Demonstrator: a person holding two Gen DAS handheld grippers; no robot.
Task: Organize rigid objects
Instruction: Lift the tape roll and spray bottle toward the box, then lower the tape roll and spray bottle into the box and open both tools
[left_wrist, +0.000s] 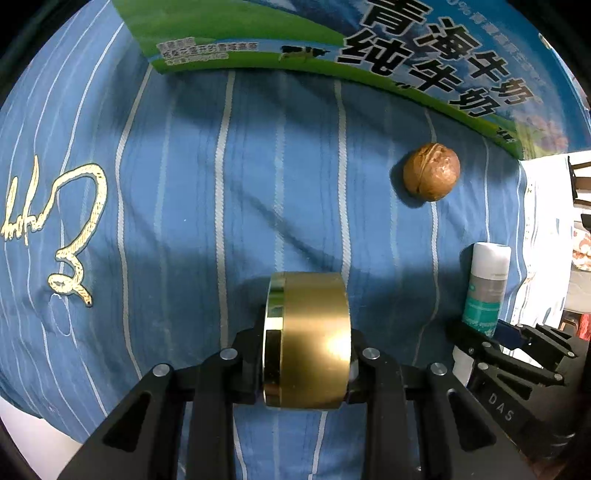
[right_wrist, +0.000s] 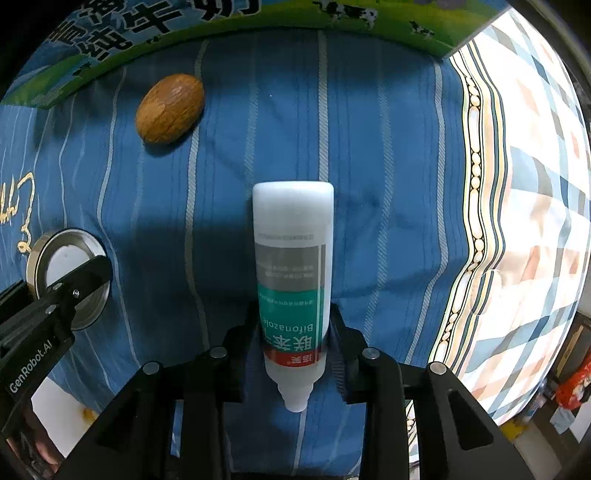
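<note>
My left gripper (left_wrist: 304, 365) is shut on a round gold tin (left_wrist: 306, 339), held on edge over the blue striped cloth (left_wrist: 184, 184). The tin also shows in the right wrist view (right_wrist: 68, 277), with the left gripper's finger across its open face. My right gripper (right_wrist: 291, 339) is shut on a white bottle with a green label (right_wrist: 293, 266), its cap toward the camera. The bottle also shows in the left wrist view (left_wrist: 487, 284). A brown walnut (left_wrist: 431, 171) lies on the cloth ahead of both grippers, and shows in the right wrist view (right_wrist: 170, 108).
A green and blue milk carton box (left_wrist: 332, 44) stands along the far edge of the cloth and shows in the right wrist view (right_wrist: 258, 22). A patterned quilt (right_wrist: 517, 203) lies to the right. Gold embroidery (left_wrist: 74, 229) marks the cloth at left.
</note>
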